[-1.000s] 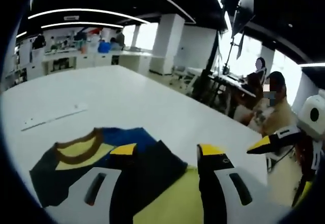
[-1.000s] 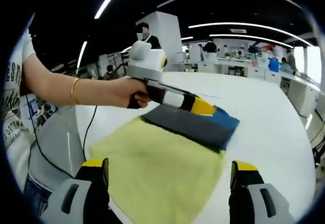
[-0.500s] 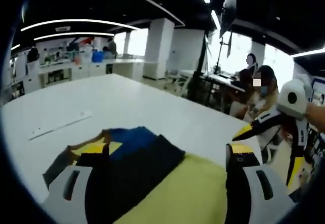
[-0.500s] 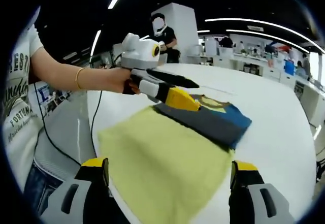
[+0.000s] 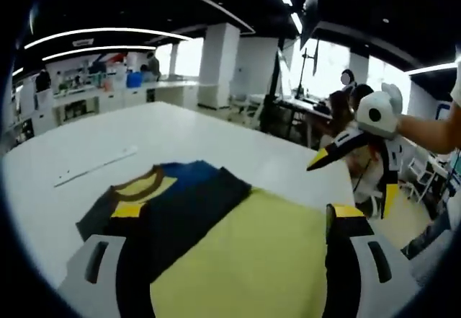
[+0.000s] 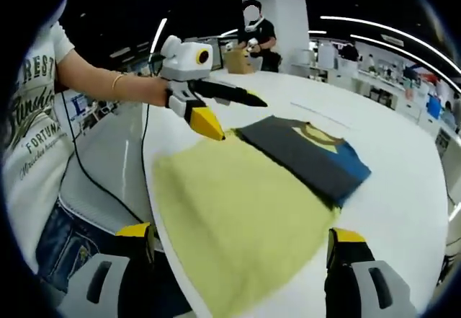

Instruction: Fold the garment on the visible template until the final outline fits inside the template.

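The folded garment (image 6: pixel 252 188) lay flat on the white tabletop (image 6: pixel 403 188), its yellow part nearest, the dark and blue part with the collar beyond. The left gripper (image 6: pixel 234 112), held by a hand (image 6: pixel 148 91) on an outstretched arm, hovered above the garment's far edge, fingers spread and empty. The right gripper (image 6: pixel 241 242) pointed over the near edge, fingers wide apart, holding nothing.

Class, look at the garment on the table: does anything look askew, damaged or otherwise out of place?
Nothing looks damaged or spilled. The garment lies flat and folded on the white table, both grippers held open above it. One oddity: its near yellow edge reaches the table's edge in the right gripper view.
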Motion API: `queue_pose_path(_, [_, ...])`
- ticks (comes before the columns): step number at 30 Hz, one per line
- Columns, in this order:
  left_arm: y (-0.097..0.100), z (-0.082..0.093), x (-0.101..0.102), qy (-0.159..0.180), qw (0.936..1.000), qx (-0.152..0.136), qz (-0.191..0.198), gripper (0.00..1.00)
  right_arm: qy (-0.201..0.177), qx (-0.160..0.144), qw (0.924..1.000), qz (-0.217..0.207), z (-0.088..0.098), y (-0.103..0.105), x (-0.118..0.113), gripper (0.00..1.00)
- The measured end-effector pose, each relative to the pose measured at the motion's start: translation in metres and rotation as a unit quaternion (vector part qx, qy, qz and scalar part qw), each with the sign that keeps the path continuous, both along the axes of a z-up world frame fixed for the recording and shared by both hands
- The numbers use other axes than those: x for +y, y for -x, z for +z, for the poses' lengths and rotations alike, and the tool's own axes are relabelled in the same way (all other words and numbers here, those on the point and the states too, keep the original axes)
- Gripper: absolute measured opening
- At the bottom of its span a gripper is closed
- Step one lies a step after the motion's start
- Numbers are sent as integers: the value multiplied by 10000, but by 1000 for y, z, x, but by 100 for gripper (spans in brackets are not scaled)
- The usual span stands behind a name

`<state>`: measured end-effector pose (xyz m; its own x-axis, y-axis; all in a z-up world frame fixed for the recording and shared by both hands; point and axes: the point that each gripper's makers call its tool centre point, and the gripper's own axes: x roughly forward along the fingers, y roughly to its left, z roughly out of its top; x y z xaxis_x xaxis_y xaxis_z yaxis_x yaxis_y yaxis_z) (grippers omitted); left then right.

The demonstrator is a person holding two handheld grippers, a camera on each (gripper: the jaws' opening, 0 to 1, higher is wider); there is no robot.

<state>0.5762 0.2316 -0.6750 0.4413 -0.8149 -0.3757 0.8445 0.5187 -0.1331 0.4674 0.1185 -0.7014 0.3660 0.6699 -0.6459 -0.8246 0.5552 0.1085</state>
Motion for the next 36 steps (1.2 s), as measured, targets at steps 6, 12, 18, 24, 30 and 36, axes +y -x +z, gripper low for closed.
queue_pose_path(6, [19,-3,24,-23,10000,65,16,99,138,102,9997,189,-4,9,-4,97])
queue_pose_path(12, [41,-10,50,-97,9998,172,71,97,336,127,9987,352,-8,15,-9,91])
queue_pose_path(18, [65,-19,70,-183,9991,343,140,95,525,246,9969,541,-13,26,-14,87])
queue_pose_path(24, [92,-33,82,-357,9981,503,29,87,720,296,9949,649,-21,35,-19,83])
queue_pose_path(30, [112,-47,98,-605,9964,591,-17,81,766,333,9941,696,-27,43,-19,77])
queue_pose_path(36, [128,-59,109,-1005,9933,544,-152,72,948,460,9915,769,-40,50,-21,70])
